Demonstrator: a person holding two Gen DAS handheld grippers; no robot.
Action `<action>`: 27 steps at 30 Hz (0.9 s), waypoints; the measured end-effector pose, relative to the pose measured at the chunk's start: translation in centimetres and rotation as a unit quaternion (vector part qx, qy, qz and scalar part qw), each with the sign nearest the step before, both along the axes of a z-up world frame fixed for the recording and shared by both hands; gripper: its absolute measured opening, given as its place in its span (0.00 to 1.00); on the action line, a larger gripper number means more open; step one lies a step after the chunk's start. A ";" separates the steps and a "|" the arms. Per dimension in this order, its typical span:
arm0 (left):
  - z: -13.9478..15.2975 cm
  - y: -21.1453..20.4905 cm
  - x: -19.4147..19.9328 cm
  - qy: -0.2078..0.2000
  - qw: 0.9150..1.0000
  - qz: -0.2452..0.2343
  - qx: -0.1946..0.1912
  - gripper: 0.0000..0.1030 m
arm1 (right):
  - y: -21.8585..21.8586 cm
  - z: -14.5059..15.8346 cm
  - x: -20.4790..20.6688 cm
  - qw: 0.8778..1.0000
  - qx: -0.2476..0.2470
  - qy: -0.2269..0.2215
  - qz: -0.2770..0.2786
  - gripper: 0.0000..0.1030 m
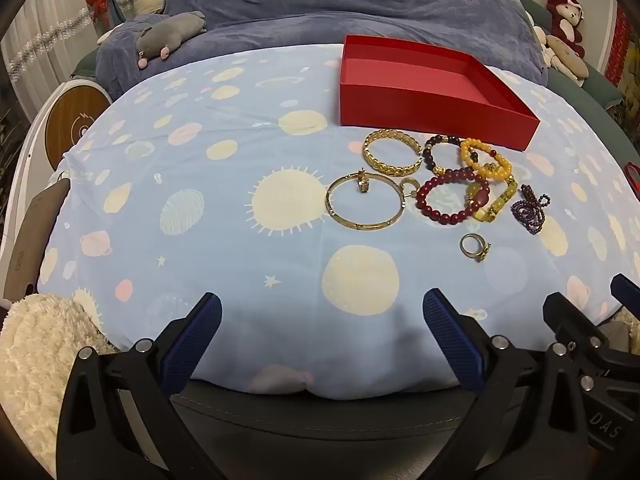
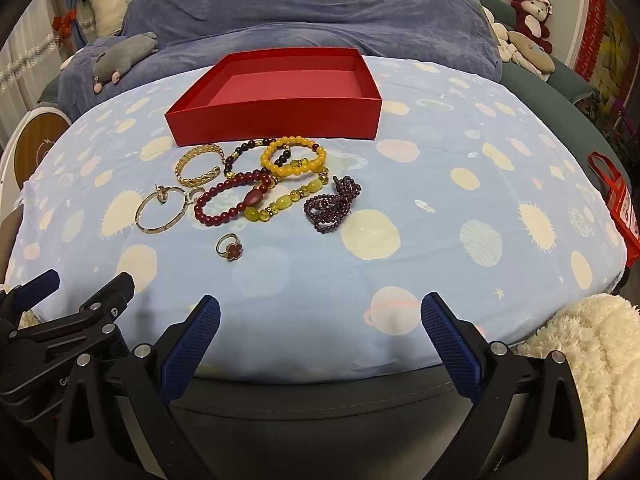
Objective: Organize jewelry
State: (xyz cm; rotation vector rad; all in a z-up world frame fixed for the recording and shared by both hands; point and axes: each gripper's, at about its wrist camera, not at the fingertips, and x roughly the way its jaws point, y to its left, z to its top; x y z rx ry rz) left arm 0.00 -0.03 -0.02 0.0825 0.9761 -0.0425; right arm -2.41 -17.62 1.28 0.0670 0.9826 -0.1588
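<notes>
Left wrist view: left gripper [image 1: 322, 312] spread wide, holding nothing, low at near edge of blue sheet [image 1: 200, 208]. Jewelry pile [image 1: 436, 176] farther off and to right of fingers, well apart; red box [image 1: 432, 110] just behind pile.

Right wrist view: right gripper [image 2: 320, 314] also spread, holding nothing. Pile [image 2: 256, 188] far and left of fingers; ring [image 2: 229, 246] nearest, box [image 2: 276, 122] beyond.

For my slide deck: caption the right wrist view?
Both grippers open before scattered bracelets, a ring and an empty red box.
</notes>
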 end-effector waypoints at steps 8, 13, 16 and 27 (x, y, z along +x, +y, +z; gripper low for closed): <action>0.0 -0.3 -0.2 -0.001 1.000 0.001 0.002 0.93 | 0.1 0.0 0.0 1.000 0.001 0.000 -0.001 0.94; -0.4 0.3 0.1 0.002 1.000 0.001 0.001 0.93 | 0.1 0.1 0.0 1.000 0.000 -0.001 -0.001 0.94; -0.4 0.3 0.3 0.002 1.000 0.002 0.000 0.93 | 0.1 0.0 0.0 1.000 0.001 0.000 0.001 0.94; -0.3 0.6 0.2 0.005 1.000 0.006 0.000 0.93 | 0.0 -0.1 0.1 1.000 0.002 0.000 0.001 0.94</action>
